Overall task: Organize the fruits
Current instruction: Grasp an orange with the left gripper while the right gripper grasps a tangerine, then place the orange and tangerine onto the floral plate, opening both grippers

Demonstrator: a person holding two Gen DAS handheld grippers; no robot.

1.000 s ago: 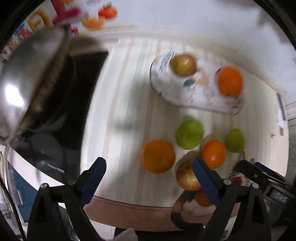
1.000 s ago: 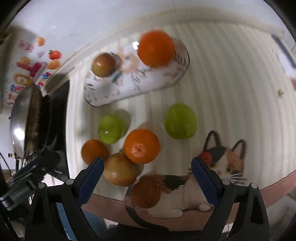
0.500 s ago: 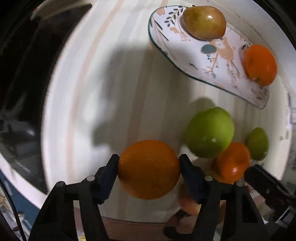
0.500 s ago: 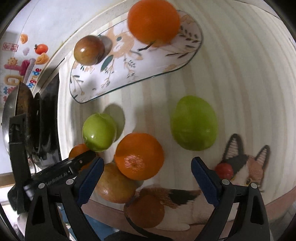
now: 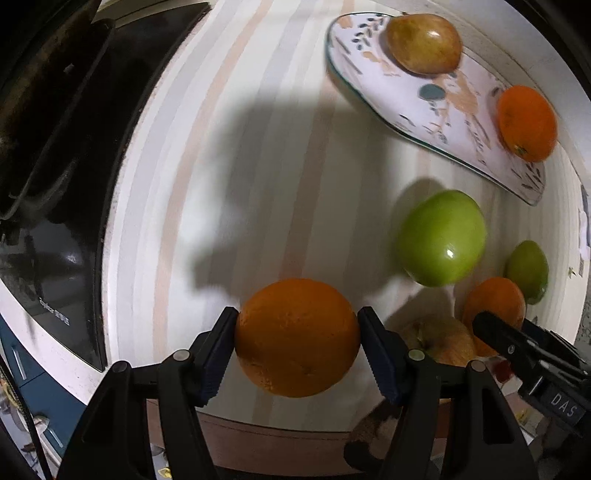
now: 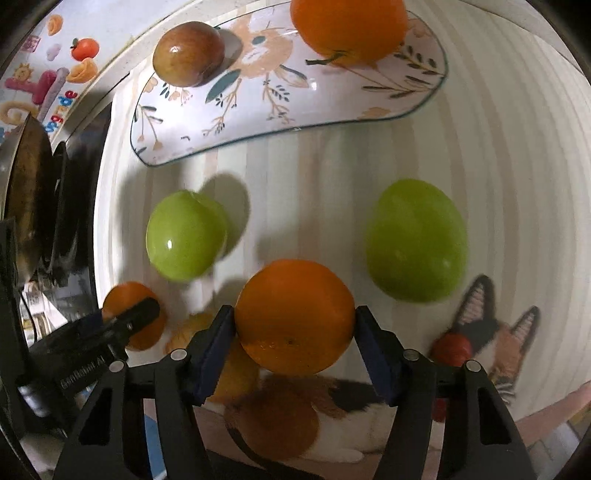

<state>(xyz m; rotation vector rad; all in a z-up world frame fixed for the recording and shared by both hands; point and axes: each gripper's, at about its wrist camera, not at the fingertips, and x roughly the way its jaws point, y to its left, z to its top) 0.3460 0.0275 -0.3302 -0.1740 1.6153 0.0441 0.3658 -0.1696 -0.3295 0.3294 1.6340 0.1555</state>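
Observation:
My left gripper (image 5: 297,339) is shut on an orange (image 5: 297,338) near the counter's front edge. My right gripper (image 6: 294,332) is shut on another orange (image 6: 294,315), also seen in the left wrist view (image 5: 493,306). A floral oval plate (image 6: 280,110) at the back holds a reddish-brown apple (image 6: 188,53) and an orange (image 6: 347,27). Two green apples (image 6: 184,234) (image 6: 415,240) lie on the striped counter between the plate and the grippers. A yellowish apple (image 5: 443,341) lies just behind my right gripper's orange, partly hidden.
A black cooktop (image 5: 55,184) with a metal pan (image 6: 26,192) lies to the left. A cat-shaped mat (image 6: 480,343) lies at the counter's front right. The white wall runs behind the plate, with colourful stickers (image 6: 48,85) at the back left.
Both grippers dropped toward the counter and closed, each on an orange. The right gripper was open half a second ago and now grips its orange.

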